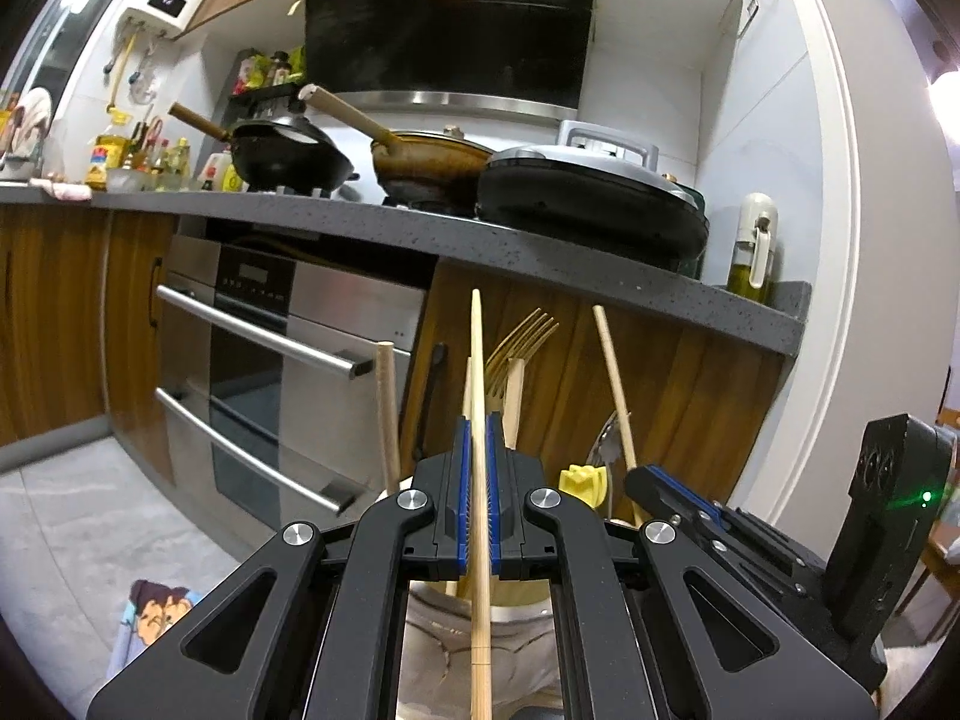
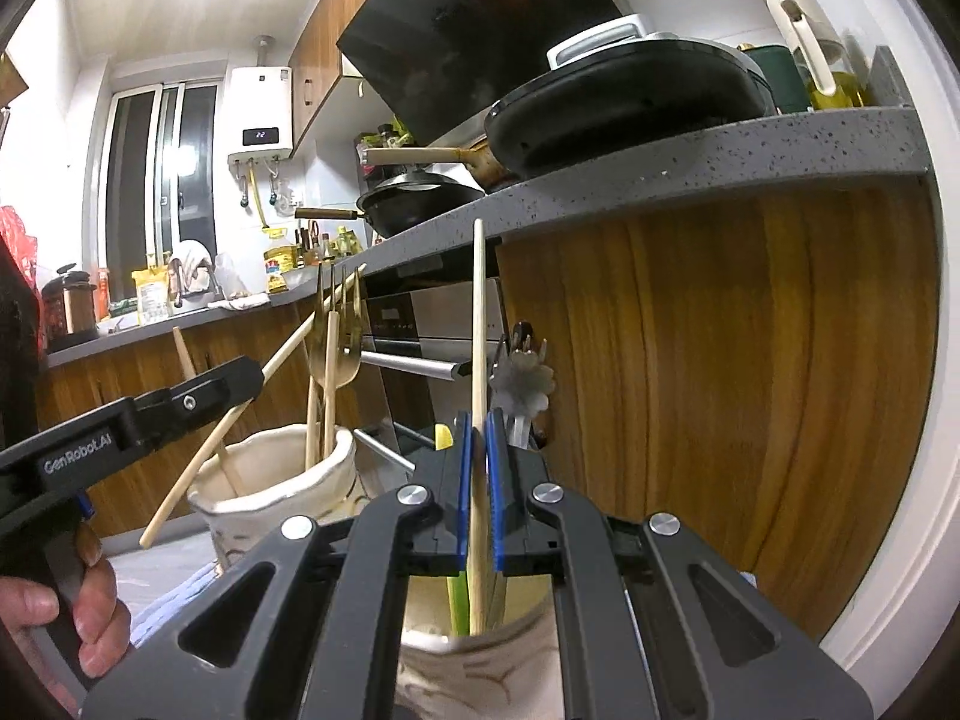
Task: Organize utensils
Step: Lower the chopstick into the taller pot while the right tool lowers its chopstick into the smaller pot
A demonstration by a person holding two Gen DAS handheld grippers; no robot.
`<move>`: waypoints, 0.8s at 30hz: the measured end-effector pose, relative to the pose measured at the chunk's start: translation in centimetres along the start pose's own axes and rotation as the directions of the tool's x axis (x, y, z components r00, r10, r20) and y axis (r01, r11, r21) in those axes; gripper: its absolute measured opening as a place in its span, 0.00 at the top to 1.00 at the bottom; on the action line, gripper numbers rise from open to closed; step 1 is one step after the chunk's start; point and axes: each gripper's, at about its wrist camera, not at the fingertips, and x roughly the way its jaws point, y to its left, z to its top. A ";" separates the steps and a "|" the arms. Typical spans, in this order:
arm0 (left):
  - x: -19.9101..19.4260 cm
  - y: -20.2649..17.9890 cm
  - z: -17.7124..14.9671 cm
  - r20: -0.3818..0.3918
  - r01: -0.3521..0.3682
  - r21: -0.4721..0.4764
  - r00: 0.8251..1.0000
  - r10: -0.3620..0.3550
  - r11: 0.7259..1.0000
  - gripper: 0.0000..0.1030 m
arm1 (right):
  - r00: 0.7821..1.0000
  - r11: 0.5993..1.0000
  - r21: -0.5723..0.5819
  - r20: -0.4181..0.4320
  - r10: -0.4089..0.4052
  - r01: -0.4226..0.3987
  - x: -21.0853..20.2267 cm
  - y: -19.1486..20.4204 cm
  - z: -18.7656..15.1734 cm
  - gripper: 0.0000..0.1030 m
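My left gripper (image 1: 478,426) is shut on a pale wooden chopstick (image 1: 477,348) that stands nearly upright over a cream ceramic holder (image 1: 432,642). A gold fork (image 1: 522,336) and other wooden sticks rise from that holder. In the right wrist view the left gripper (image 2: 255,375) holds its chopstick (image 2: 300,330) slanted above the cream holder (image 2: 270,480). My right gripper (image 2: 478,420) is shut on a second chopstick (image 2: 478,300). Its lower end reaches into another cream holder (image 2: 480,672). That holder also carries a flower-shaped metal utensil (image 2: 522,381). The left wrist view shows the right gripper (image 1: 636,477) at the right.
A grey stone counter edge (image 1: 540,240) overhangs just behind the holders, with pans and a black griddle on it. An oven with steel bar handles (image 1: 252,324) sits to the left. A hand (image 2: 54,618) grips the left tool. A printed cloth (image 1: 156,612) lies underneath.
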 end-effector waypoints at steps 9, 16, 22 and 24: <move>0.4 0.6 1.3 0.023 0.035 -0.046 0.999 -0.034 0.998 0.95 | 0.999 1.000 0.012 -0.047 0.006 -0.006 -1.2 -0.3 -0.8 0.95; 2.0 2.6 2.7 0.063 0.159 -0.210 0.987 -0.149 0.965 0.95 | 0.999 1.000 0.006 -0.046 0.007 -0.007 -1.6 -0.1 -1.1 0.95; 2.4 3.0 2.3 0.083 0.212 -0.254 0.977 -0.198 0.944 0.95 | 0.999 1.000 0.014 -0.048 0.013 -0.013 -1.3 -0.3 -1.1 0.95; 2.5 3.0 2.2 0.090 0.206 -0.249 0.978 -0.189 0.946 0.95 | 0.999 1.000 0.012 -0.046 0.016 -0.016 -1.2 -0.3 -1.1 0.95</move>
